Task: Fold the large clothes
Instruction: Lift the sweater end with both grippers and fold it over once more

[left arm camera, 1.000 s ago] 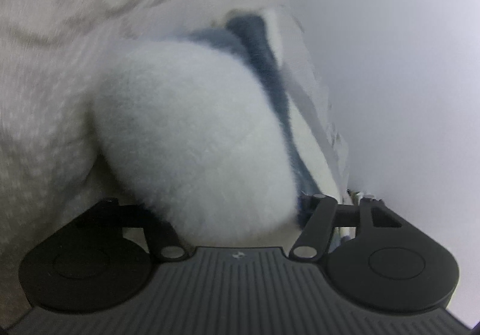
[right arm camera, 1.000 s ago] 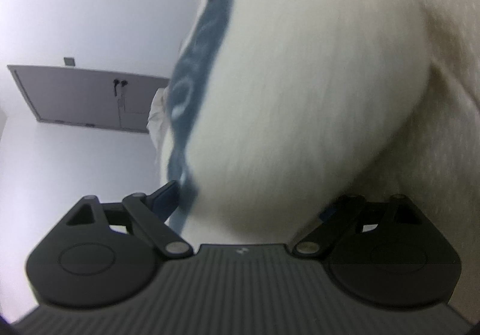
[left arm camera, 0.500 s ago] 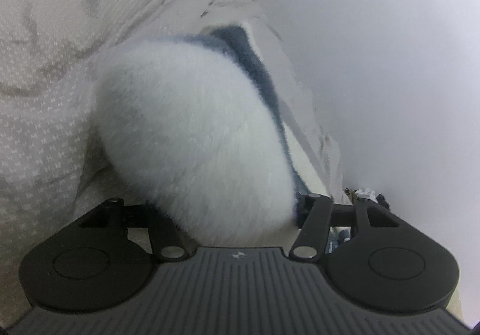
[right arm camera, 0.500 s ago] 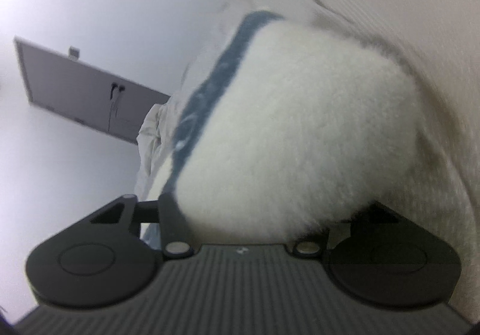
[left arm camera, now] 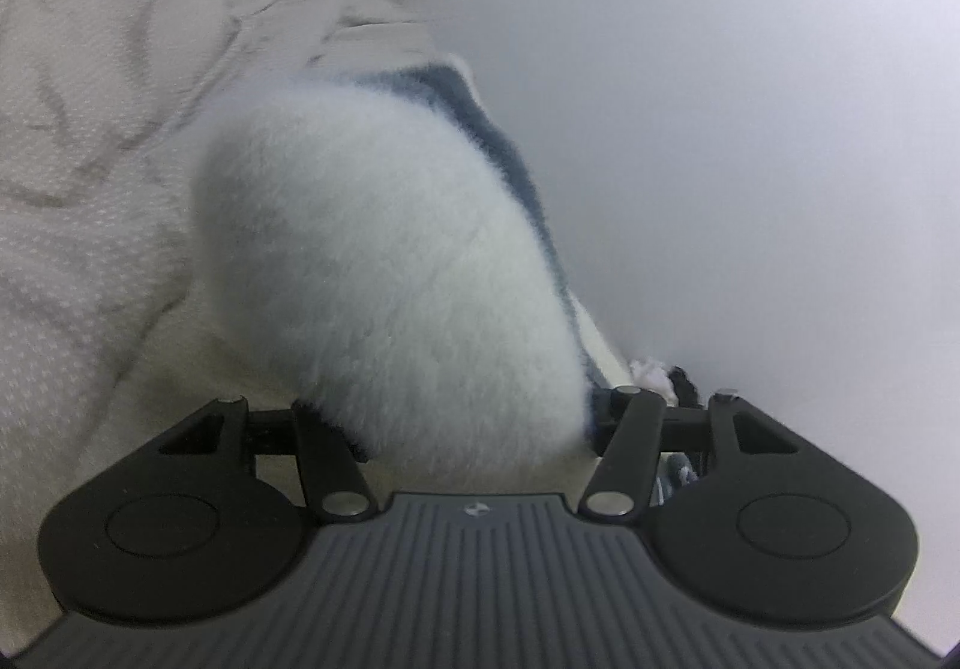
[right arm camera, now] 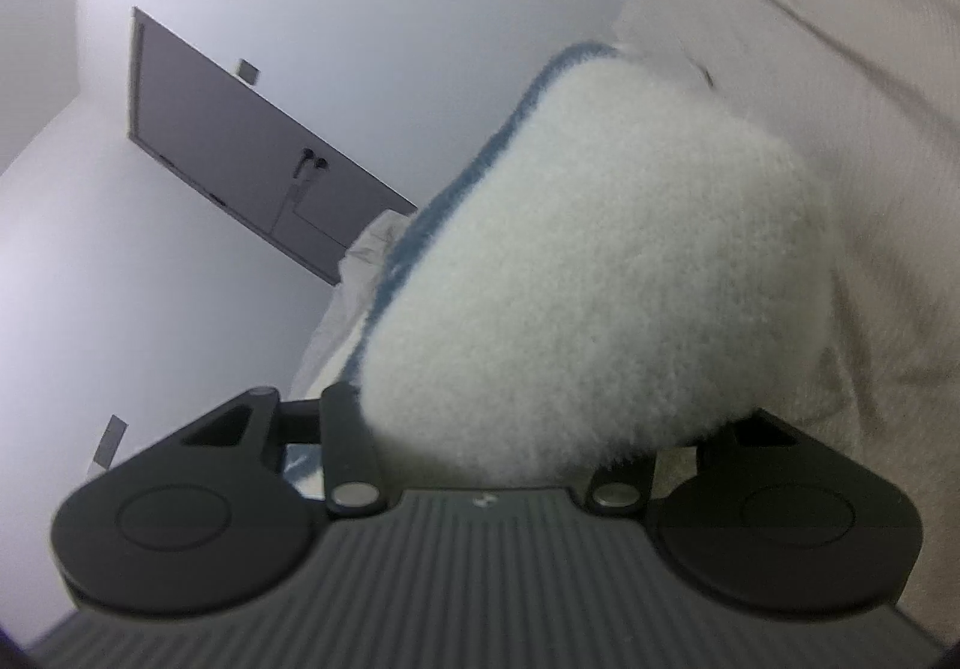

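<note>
I see my left gripper (left arm camera: 474, 423) clamped on a thick bunch of the fleece (left arm camera: 390, 273); the white pile fills the view from 6 to 12 o'clock, its blue band (left arm camera: 510, 159) running at 1 o'clock. The bedsheet (left arm camera: 90, 141) lies at 9 to 11 o'clock, a wall (left arm camera: 750, 129) at 3. My right gripper (right arm camera: 510, 429) is likewise clamped on fleece (right arm camera: 600, 279), the bunch rising toward 1 o'clock; a door (right arm camera: 240, 153) sits at 10 o'clock.
</note>
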